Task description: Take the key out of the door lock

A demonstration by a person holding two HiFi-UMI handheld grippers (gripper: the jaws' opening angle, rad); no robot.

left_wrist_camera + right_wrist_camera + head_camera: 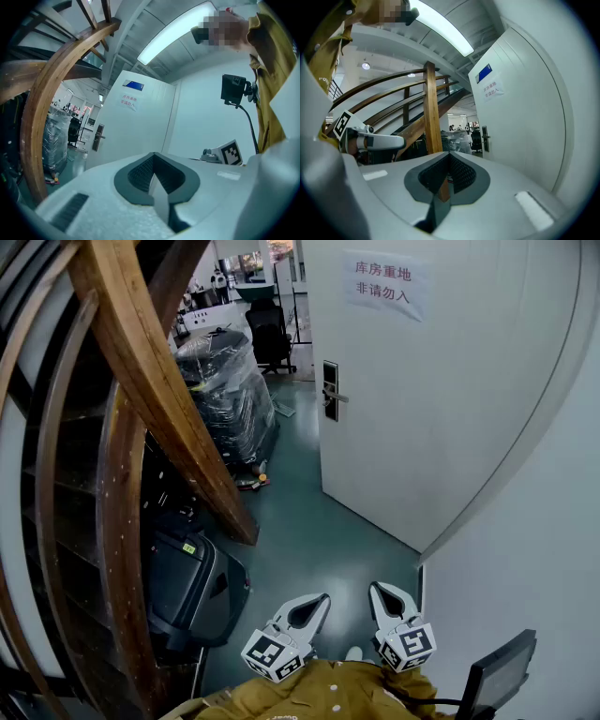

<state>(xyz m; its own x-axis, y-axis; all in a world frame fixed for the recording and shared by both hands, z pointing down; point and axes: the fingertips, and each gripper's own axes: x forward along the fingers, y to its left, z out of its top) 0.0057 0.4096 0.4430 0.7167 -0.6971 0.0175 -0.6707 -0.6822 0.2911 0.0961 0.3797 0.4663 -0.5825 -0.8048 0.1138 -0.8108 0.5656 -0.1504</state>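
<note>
Lock approach not yet begun

The white left gripper (317, 602) and white right gripper (379, 591) have fingers closed and empty; the dark lock plate (330, 388) on the white door (431, 409) stands well apart at twelve o'clock, key indiscernible. Next: close in, open fingers.

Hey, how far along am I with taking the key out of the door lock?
Done: nothing visible. In hand: nothing; the left gripper and right gripper are shut and empty, held low, well short of the door. Left: reach the lock, where any key is too small to see, grip it and pull it out.
</note>
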